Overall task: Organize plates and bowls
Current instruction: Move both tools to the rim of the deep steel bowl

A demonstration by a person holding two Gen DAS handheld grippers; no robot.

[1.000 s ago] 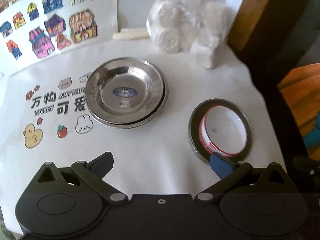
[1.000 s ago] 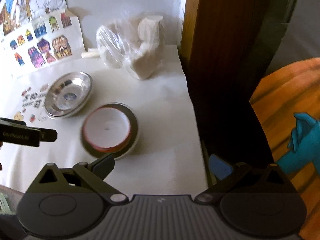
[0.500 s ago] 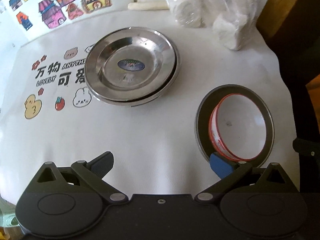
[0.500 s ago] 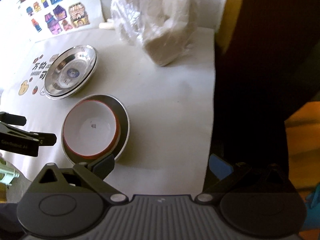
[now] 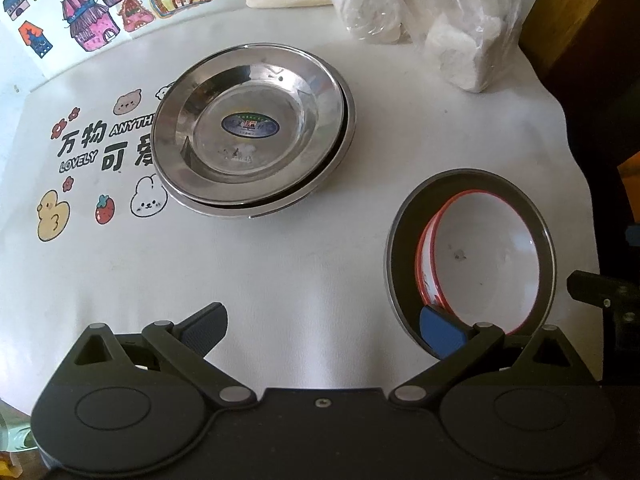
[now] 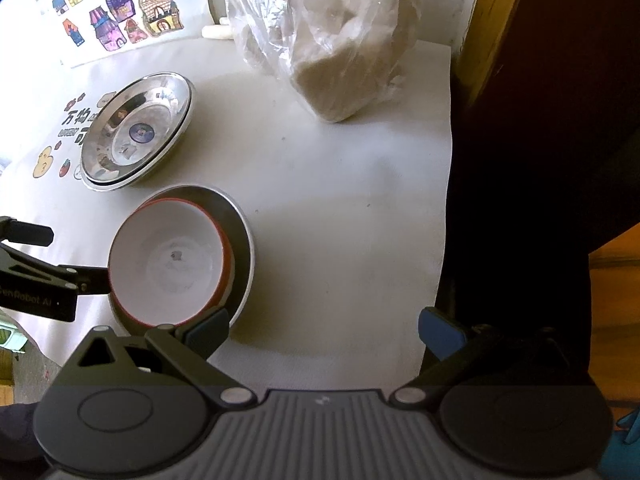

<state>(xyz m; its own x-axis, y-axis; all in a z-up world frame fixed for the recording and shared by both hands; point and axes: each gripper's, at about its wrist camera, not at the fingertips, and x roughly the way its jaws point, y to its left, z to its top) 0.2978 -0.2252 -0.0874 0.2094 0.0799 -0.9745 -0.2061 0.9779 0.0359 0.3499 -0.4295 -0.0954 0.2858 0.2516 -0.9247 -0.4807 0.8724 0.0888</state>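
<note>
A stack of steel plates (image 5: 252,132) sits mid-table; it also shows in the right wrist view (image 6: 138,132). A white bowl with a red rim (image 5: 484,268) rests inside a dark steel bowl (image 5: 404,248) near the table's right front; both show in the right wrist view, the white bowl (image 6: 168,268) in the steel bowl (image 6: 240,248). My left gripper (image 5: 322,326) is open, its right fingertip (image 5: 440,330) over the bowls' near rim. My right gripper (image 6: 324,330) is open, its left fingertip (image 6: 206,328) at the bowls' near edge.
A clear plastic bag of white lumps (image 5: 440,20) lies at the back right, also in the right wrist view (image 6: 332,36). A sheet of house drawings (image 5: 100,4) leans at the back. The table edge (image 6: 444,220) drops off right beside a wooden post (image 6: 520,80).
Both grippers have moved forward and down toward the nested bowls. The left gripper's right finger now overlaps the bowls' rim; the right gripper's left finger has reached their near edge.
</note>
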